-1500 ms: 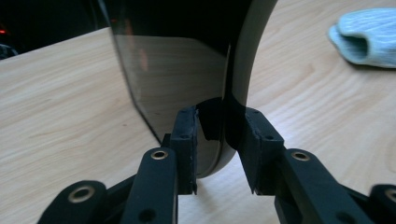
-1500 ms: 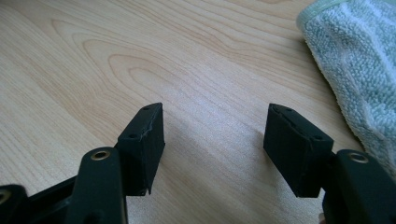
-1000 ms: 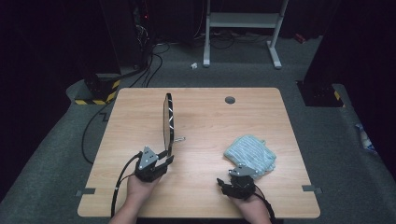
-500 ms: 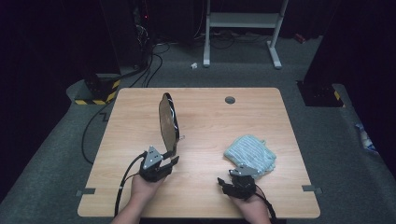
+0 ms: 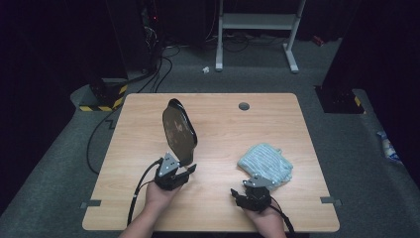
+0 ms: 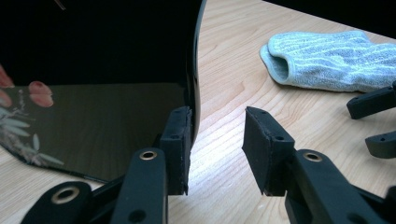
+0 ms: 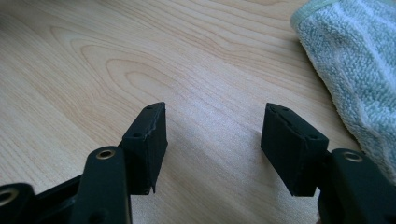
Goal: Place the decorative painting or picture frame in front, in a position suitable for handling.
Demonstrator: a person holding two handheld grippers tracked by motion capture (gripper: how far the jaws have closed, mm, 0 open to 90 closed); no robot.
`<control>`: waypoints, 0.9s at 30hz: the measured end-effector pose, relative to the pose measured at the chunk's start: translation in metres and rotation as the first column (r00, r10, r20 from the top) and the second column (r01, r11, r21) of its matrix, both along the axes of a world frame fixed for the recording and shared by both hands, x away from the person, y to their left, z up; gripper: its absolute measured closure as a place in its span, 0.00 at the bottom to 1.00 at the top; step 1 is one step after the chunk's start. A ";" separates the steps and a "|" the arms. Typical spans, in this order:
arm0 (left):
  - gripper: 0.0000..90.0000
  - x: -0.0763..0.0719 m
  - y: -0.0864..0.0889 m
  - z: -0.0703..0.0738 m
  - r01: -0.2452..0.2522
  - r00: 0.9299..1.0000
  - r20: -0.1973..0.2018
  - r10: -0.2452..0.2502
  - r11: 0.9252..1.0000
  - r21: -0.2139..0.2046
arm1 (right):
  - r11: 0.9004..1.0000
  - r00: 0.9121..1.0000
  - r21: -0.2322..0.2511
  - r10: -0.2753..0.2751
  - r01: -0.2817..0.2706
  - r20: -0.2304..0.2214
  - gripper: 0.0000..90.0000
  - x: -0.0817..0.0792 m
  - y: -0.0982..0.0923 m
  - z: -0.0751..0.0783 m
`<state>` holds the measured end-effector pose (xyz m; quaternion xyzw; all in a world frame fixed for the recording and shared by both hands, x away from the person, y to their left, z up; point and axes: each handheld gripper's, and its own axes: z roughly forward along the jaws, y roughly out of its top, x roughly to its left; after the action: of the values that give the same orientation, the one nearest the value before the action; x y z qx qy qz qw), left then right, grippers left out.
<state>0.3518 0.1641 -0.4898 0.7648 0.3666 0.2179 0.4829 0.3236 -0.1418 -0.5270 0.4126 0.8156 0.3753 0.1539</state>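
Dark floor and black cabinets surround the pale wooden desk [image 5: 148,124]. At centre left of the high view, a dark glossy plate [image 5: 179,131] stands on edge, tilted, just above the left gripper [image 5: 184,171]. In the left gripper view the plate's rim passes beside the left jaw, and the jaws stand apart. At lower right, the right gripper [image 5: 240,191] rests with jaws wide, holding nothing, just beside a light blue towel [image 5: 265,163].
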 end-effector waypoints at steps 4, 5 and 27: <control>0.68 0.003 -0.004 0.000 0.002 1.000 0.000 -0.002 1.000 -0.005 | 1.000 1.000 -0.003 -0.001 0.001 0.002 0.45 0.000 0.001 0.000; 0.68 0.004 -0.004 0.000 0.002 1.000 0.000 -0.002 1.000 -0.004 | 1.000 1.000 -0.005 -0.001 0.001 0.003 0.45 0.000 0.001 0.000; 0.69 0.021 -0.016 0.003 0.021 1.000 0.005 -0.021 1.000 -0.020 | 1.000 1.000 -0.014 -0.013 0.013 0.009 0.46 -0.001 0.001 0.000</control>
<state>0.3732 0.1479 -0.4871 0.7632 0.3596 0.2111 0.4936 0.3230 -0.1404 -0.5270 0.4152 0.8148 0.3702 0.1629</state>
